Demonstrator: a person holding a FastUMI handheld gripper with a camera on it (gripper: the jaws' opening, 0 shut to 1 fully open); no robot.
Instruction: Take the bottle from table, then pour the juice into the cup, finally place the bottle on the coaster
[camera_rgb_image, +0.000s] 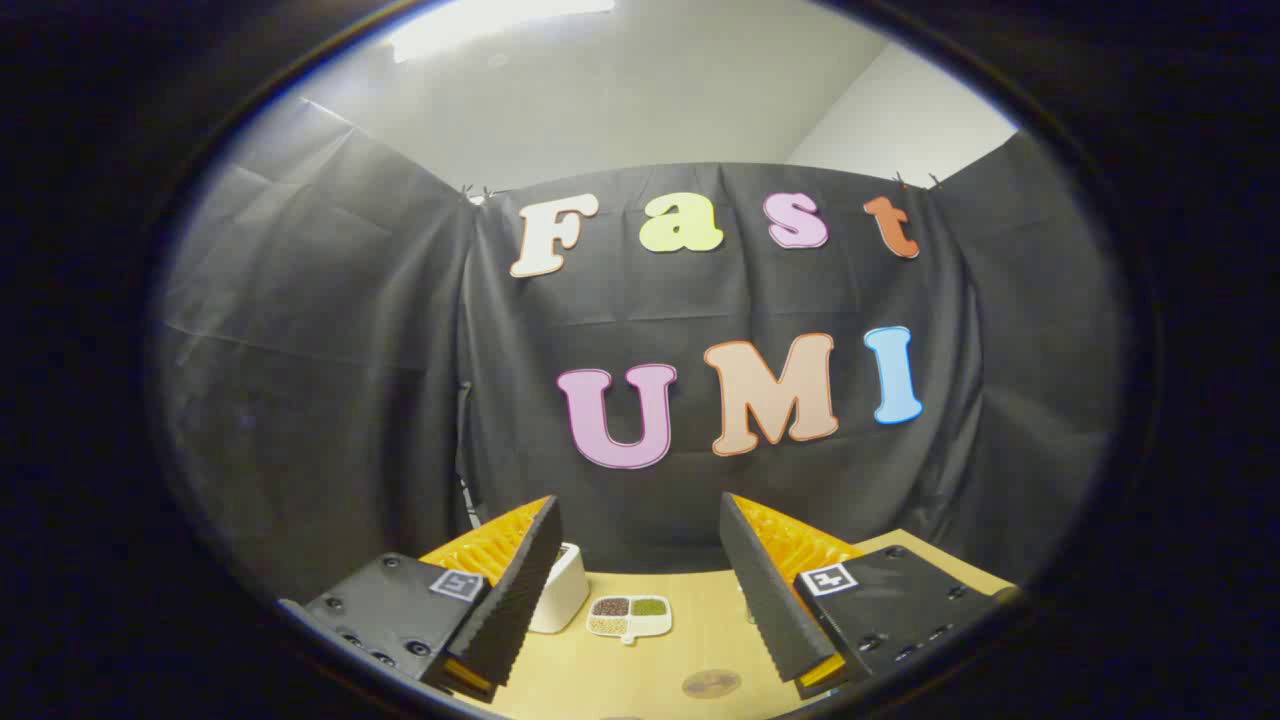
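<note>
A round brownish coaster (711, 684) lay flat on the pale desk (690, 640) between the fingers of the tool (640, 520), which stood level and wide apart around nothing, with what seemed a white cup (562, 590) behind the left finger.

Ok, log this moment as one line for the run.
gripper: open, holds nothing | table: white cup behind one finger, divided dish and round coaster between fingers | bottle: not grasped
</note>
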